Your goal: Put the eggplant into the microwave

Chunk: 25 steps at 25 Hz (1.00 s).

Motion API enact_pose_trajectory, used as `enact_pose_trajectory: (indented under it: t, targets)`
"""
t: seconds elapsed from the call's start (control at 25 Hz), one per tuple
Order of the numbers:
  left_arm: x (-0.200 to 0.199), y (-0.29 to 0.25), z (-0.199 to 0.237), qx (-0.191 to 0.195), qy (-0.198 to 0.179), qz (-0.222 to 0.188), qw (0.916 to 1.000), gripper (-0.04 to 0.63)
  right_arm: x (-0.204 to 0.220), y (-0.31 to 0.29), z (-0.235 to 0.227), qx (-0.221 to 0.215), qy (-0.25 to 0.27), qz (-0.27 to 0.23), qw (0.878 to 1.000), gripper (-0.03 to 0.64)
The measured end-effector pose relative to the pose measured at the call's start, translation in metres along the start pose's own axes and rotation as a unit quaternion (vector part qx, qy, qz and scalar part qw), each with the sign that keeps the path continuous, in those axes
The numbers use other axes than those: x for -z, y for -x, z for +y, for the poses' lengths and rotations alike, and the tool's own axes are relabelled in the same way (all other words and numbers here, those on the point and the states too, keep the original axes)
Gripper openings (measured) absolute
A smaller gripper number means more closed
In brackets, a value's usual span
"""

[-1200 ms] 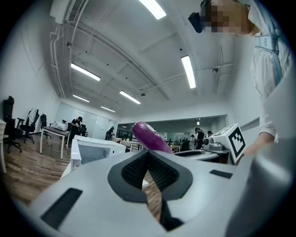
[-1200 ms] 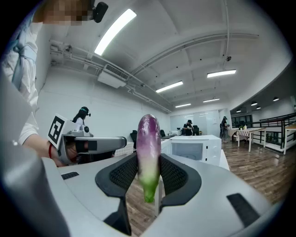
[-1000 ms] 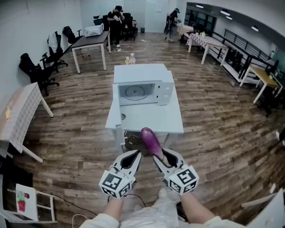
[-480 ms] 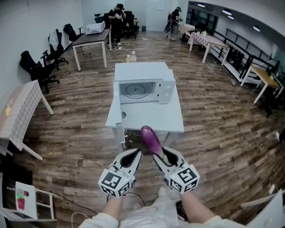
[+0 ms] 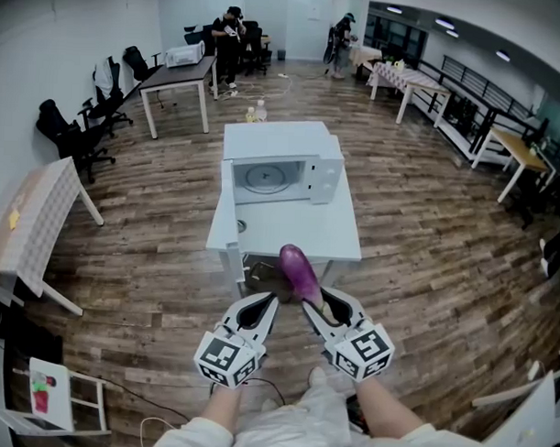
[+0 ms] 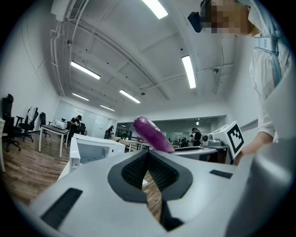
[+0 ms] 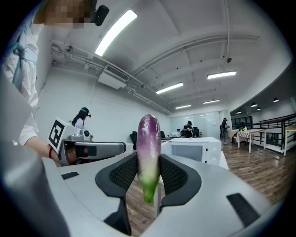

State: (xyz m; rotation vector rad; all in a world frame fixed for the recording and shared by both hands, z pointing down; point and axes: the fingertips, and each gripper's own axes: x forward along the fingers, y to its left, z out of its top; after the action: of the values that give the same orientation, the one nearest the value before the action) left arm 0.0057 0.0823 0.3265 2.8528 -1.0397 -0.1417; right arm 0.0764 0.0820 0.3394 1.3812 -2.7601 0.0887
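Observation:
A purple eggplant (image 5: pixel 299 274) with a green stem end stands up between the pads of my right gripper (image 5: pixel 316 303), which is shut on it. In the right gripper view the eggplant (image 7: pixel 149 148) sits upright in the right gripper (image 7: pixel 149 159), stem end down. My left gripper (image 5: pixel 270 303) hangs beside it on the left, shut and holding nothing; its fingertips (image 6: pixel 146 157) meet. The white microwave (image 5: pixel 277 177) stands ahead on a white table (image 5: pixel 298 235), its door (image 5: pixel 228 196) swung open to the left and the cavity showing a glass turntable. Both grippers are short of the table's near edge.
A dark object (image 5: pixel 260 280) lies under the table's near side. Bottles (image 5: pixel 258 112) stand on the floor behind the table. Another table (image 5: pixel 32 223) and office chairs (image 5: pixel 72 137) line the left wall. People (image 5: pixel 230 37) stand at the far end.

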Motion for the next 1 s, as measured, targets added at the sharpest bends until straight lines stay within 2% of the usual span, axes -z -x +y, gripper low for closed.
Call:
enact_pose_trajectory:
  t: [0.6, 1.0]
  targets:
    - [-0.001, -0.007, 0.003, 0.012, -0.009, -0.007, 0.9999, 0.002, 0.003, -0.009, -0.003, -0.019, 0.033, 0.051, 0.998, 0.169]
    - [-0.01, -0.007, 0.014, 0.003, -0.016, -0.019, 0.9997, 0.002, 0.001, -0.023, -0.012, -0.03, 0.048, 0.075, 0.996, 0.169]
